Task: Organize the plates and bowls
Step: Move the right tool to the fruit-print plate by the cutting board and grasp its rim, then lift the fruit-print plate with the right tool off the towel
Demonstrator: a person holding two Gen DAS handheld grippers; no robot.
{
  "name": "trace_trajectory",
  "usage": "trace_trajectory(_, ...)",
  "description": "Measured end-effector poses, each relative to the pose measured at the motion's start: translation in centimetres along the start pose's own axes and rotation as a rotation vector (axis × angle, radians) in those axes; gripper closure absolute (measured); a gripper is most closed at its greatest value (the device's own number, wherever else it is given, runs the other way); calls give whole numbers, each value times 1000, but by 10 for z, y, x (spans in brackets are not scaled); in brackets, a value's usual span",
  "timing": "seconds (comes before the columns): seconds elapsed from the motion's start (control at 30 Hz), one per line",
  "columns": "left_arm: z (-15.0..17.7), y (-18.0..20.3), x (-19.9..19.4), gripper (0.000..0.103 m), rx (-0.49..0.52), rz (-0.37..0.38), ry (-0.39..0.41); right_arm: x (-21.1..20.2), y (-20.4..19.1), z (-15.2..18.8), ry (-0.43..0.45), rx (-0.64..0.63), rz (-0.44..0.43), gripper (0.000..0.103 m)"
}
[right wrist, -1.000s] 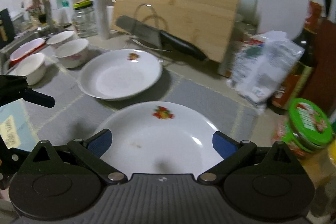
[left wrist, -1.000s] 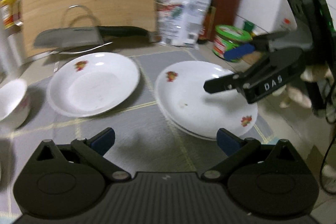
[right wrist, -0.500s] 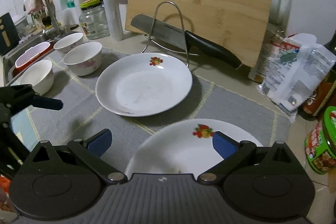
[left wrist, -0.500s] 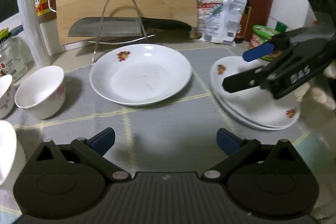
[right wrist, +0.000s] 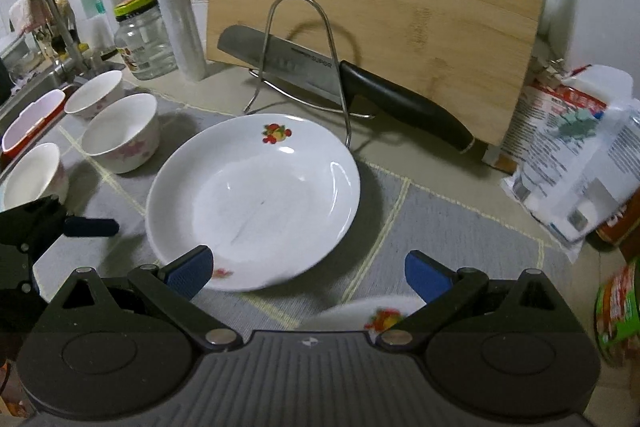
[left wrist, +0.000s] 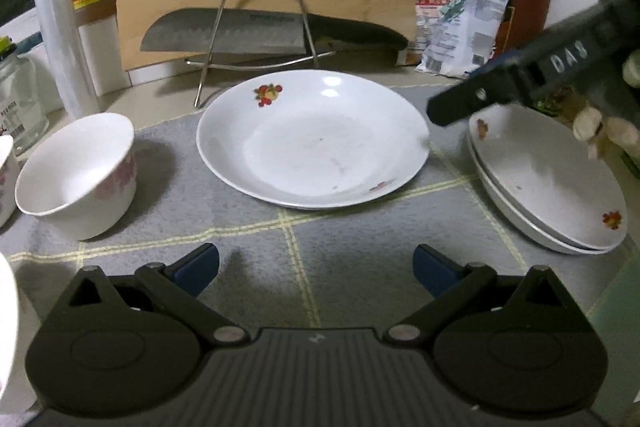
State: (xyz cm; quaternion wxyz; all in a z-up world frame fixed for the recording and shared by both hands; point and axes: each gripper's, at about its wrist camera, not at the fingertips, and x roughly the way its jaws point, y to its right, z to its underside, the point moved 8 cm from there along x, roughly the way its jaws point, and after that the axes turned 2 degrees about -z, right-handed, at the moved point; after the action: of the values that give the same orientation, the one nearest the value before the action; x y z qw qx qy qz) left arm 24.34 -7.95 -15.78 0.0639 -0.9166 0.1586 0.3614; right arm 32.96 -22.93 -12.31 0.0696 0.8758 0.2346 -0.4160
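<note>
A single white plate (left wrist: 316, 147) with a fruit print lies on the grey mat (left wrist: 360, 251); it also shows in the right wrist view (right wrist: 256, 203). A stack of two like plates (left wrist: 548, 183) lies to its right, and its edge shows below my right gripper (right wrist: 384, 315). White bowls (left wrist: 80, 175) stand at the left; three bowls (right wrist: 120, 139) show in the right wrist view. My left gripper (left wrist: 316, 267) is open and empty above the mat. My right gripper (right wrist: 308, 271) is open and empty, its left fingertip (right wrist: 188, 271) over the single plate's near rim.
A cleaver (right wrist: 340, 83) rests on a wire rack in front of an upright bamboo board (right wrist: 380, 7). A glass jar (right wrist: 144, 39), bottles and a tap stand at the back left by the sink. Food packets (right wrist: 576, 155), a sauce bottle and a green-lidded jar (right wrist: 616, 311) crowd the right.
Both grippers have swung left, from the stacked plates toward the single plate. The right gripper has moved off the stack and now hangs at the single plate's near edge.
</note>
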Motion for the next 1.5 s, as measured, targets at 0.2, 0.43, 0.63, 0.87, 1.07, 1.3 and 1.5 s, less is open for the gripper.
trace_trajectory(0.2,5,-2,12,1,-19,13,-40,32,6,-14,-74,-35,-33,0)
trace_trajectory(0.43,2,-3,15,1,-5,-21,-34,64,13,-25,-138,-63,-77,0)
trace_trajectory(0.63,1,-4,18,1,-5,-33,-21,84,14,-28,-197,-81,-136,0)
trace_trajectory(0.87,-2,-7,23,1,-7,-35,-8,97,4,-27,-229,-132,-174,0)
trace_trajectory(1.07,-5,-7,27,1,-1,-29,-5,104,-2,-30,-230,-203,-151,0)
trace_trajectory(1.3,-7,-9,29,1,15,-13,4,105,0,-31,-225,-195,-141,0)
trace_trajectory(1.5,-10,-10,30,1,23,-5,13,106,-1,-31,-218,-218,-130,0)
